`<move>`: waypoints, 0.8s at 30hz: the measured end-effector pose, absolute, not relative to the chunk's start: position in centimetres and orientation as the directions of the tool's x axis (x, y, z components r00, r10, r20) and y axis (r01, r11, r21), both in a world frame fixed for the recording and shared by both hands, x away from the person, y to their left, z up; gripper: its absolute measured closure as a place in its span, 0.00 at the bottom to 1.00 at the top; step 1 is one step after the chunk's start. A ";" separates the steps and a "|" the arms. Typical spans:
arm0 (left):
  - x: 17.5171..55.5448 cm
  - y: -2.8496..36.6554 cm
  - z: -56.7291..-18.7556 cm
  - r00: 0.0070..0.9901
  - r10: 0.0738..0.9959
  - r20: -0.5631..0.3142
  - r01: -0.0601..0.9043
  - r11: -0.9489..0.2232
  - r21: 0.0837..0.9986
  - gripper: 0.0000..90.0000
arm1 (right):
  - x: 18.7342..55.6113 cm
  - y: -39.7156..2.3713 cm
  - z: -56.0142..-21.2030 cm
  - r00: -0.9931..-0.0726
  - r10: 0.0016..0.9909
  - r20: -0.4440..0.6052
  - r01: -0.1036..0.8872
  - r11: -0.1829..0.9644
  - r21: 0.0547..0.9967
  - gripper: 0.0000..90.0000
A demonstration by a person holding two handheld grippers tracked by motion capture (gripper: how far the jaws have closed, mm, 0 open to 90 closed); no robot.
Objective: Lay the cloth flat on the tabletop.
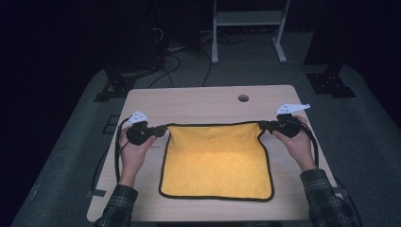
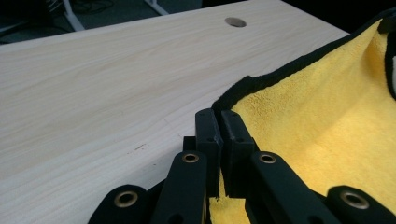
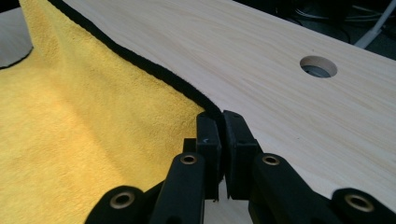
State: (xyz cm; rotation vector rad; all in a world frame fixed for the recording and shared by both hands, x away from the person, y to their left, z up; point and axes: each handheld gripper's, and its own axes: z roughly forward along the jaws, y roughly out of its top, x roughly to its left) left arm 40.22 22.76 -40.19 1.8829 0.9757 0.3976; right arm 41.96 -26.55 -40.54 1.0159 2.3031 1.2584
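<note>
A yellow cloth (image 1: pixel 215 161) with a black hem lies spread on the light wooden table (image 1: pixel 198 101), its near edge flat and its far edge lifted. My left gripper (image 1: pixel 165 129) is shut on the cloth's far left corner. In the left gripper view the two jaws (image 2: pixel 220 122) pinch the black hem, with the yellow cloth (image 2: pixel 327 121) stretching off to the right. My right gripper (image 1: pixel 261 126) is shut on the far right corner. The right gripper view shows the jaws (image 3: pixel 219 123) clamped on the hem, the cloth (image 3: pixel 84 126) running away to the left.
A round cable hole (image 1: pixel 243 98) sits in the table near its far edge, right of centre. Beyond the table stand a white metal frame (image 1: pixel 248 28) and dark stands with cables on the grey floor. Bare wood lies between the cloth and the far edge.
</note>
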 end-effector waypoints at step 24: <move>45.9 21.8 -44.4 0.558 0.818 -0.137 0.567 -0.256 0.783 0.96 | 47.1 -25.8 -45.5 -0.615 0.786 0.071 0.555 0.367 0.746 0.90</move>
